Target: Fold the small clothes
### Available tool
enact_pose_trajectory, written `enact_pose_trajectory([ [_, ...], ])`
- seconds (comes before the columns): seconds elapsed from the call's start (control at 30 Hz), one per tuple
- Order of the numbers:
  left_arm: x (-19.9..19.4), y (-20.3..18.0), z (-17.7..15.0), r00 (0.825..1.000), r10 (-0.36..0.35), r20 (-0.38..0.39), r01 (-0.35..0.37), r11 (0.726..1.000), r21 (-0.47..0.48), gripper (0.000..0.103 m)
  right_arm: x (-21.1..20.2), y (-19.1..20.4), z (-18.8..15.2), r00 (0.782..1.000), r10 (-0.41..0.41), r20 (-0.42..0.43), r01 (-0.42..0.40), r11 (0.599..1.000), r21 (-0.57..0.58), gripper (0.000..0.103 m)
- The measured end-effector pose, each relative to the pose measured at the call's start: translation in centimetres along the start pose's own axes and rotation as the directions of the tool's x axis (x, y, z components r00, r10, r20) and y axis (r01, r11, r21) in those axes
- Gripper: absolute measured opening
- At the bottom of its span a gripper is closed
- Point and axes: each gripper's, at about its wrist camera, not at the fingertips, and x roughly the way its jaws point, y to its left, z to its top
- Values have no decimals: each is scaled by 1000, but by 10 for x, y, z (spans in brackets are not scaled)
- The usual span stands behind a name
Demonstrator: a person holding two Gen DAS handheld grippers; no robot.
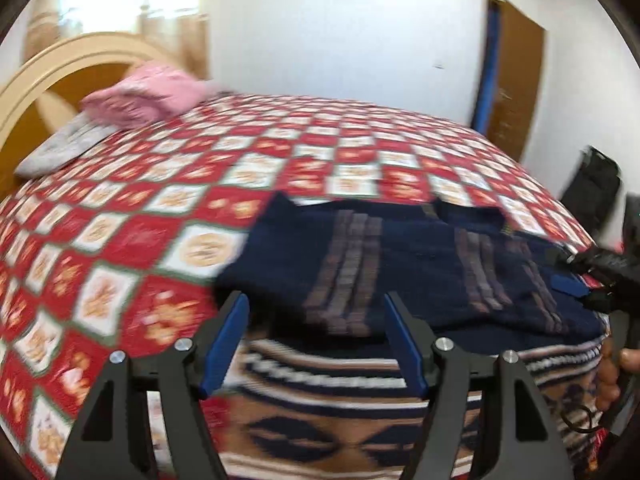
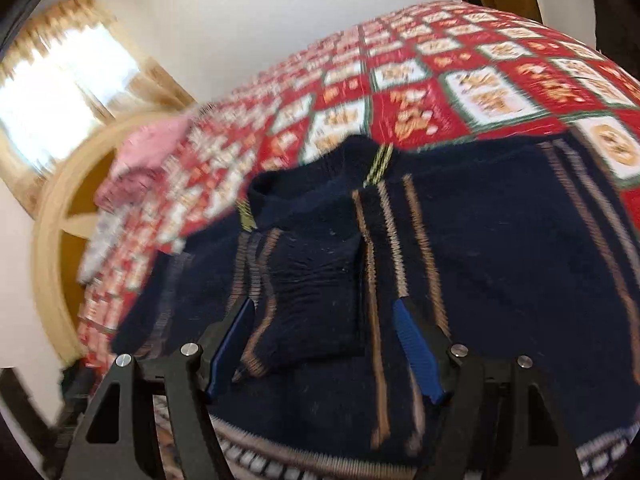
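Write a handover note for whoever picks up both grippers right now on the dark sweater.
Left gripper: open, nothing between its jaws, over the near edge of the navy striped sweater.
Right gripper: open, empty, above a folded-in part of the sweater.
The sweater lies on a brown patterned blanket over the red checked bedspread. A pink garment lies folded near the headboard.
Done: sweater partly folded, as far as the blur allows.
Left: finish its folds.

A home bedroom: bed [image 1: 360, 148] under a red patchwork quilt, arched wooden headboard [image 1: 60, 76], pink pillow [image 1: 148, 92], curtained window [image 2: 60, 92], wooden door [image 1: 516, 80].
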Motion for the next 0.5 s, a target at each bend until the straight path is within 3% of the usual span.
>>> enact_pose_trajectory([
  [0.07,-3,18,-5,1000,0,0,0,998,-60,71,8,11,0,997,-58,43,61,997,-55,71],
  [0.13,-3,35,-7,1000,1,-6,-2,993,-122,71,14,28,-3,995,-88,41,93,985,-146,22],
  [0.33,3,52,-8,1000,14,-18,-18,979,-201,71,11,58,-9,985,-153,79,171,930,-325,17],
  [0.5,-2,50,-2,999,28,18,-24,982,-188,71,-43,79,8,954,-152,260,256,865,-431,17],
])
